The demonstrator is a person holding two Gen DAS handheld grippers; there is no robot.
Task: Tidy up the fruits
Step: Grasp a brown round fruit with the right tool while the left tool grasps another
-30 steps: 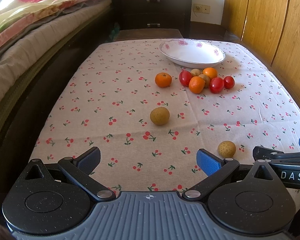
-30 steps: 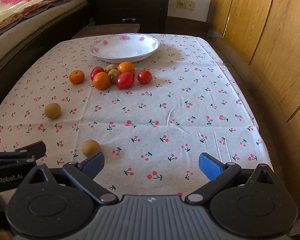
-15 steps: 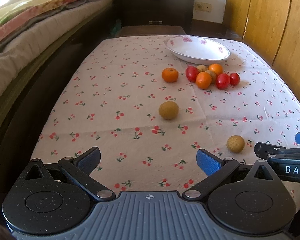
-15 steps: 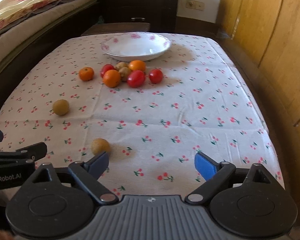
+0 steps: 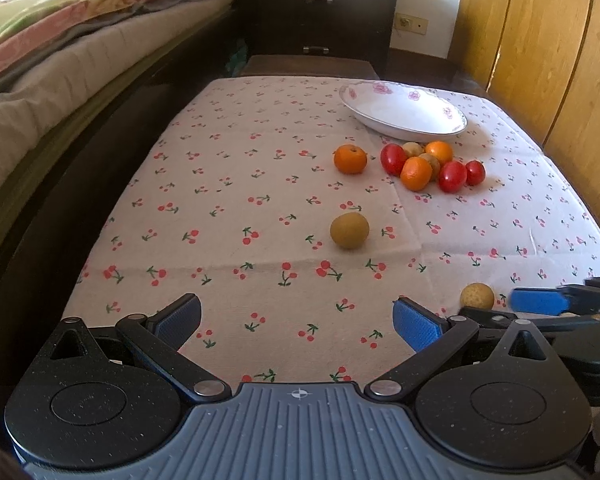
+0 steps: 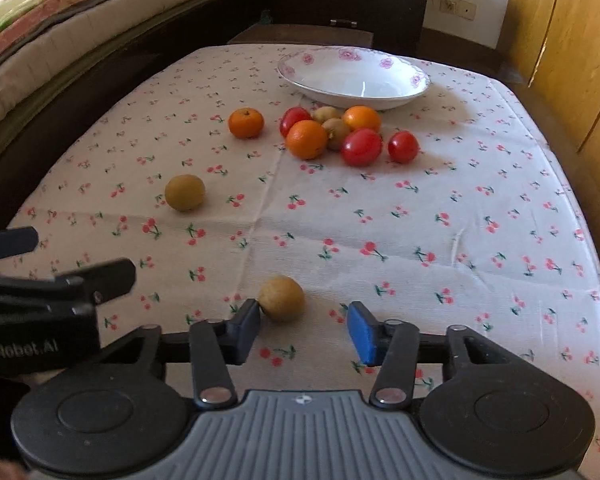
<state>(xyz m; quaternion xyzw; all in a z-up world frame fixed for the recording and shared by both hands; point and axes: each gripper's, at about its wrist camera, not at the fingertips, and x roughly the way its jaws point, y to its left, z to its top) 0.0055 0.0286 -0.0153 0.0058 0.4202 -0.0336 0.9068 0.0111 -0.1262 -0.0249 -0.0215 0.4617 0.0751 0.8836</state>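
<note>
A white floral bowl [image 5: 404,114] [image 6: 354,80] stands empty at the far side of the cherry-print table. In front of it lies a cluster of oranges, red tomatoes and brown fruits [image 5: 428,166] [image 6: 336,134], with one orange [image 5: 350,159] [image 6: 245,122] apart to its left. A brown fruit [image 5: 349,230] [image 6: 184,192] lies mid-table. Another brown fruit [image 6: 281,298] [image 5: 477,296] lies near the front edge. My right gripper [image 6: 304,328] is partly open, its left finger touching this fruit. My left gripper [image 5: 296,322] is open and empty above the front edge.
A bed [image 5: 60,52] runs along the left of the table. A dark dresser [image 5: 320,12] stands behind it. Wooden wardrobe doors [image 5: 548,40] line the right side. The left gripper's body [image 6: 32,312] shows in the right wrist view.
My right gripper has moved left and forward to the near brown fruit, and its jaws have narrowed around it. My left gripper has shifted slightly forward.
</note>
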